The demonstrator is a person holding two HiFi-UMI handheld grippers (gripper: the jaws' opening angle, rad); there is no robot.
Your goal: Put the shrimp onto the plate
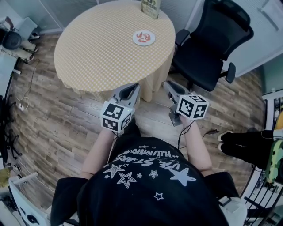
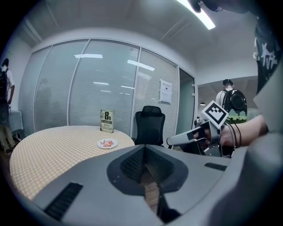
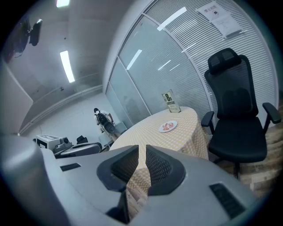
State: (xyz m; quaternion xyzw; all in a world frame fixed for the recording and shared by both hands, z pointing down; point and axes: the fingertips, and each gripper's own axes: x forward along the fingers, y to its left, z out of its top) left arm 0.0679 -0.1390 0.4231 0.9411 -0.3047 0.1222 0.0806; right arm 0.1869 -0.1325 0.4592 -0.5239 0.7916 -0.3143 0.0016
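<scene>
A small white plate (image 1: pixel 143 38) with orange shrimp (image 1: pixel 142 36) on it lies near the far right edge of the round table (image 1: pixel 97 48), which has a yellow checked cloth. The plate (image 2: pixel 107 143) is small in the left gripper view, and the plate (image 3: pixel 168 126) is also far off in the right gripper view. I stand back from the table on the wooden floor. My left gripper (image 1: pixel 132 86) and right gripper (image 1: pixel 169 84) are held close to my body, pointing toward the table. Both are shut and hold nothing. The right one shows a thin slit between its jaws.
A black office chair (image 1: pixel 212 44) stands right of the table. A standing book or card (image 1: pixel 150 6) sits at the table's far edge. Cables and gear (image 1: pixel 13 44) lie at the left wall. Another person's dark gloved hand (image 1: pixel 243 145) reaches in from the right.
</scene>
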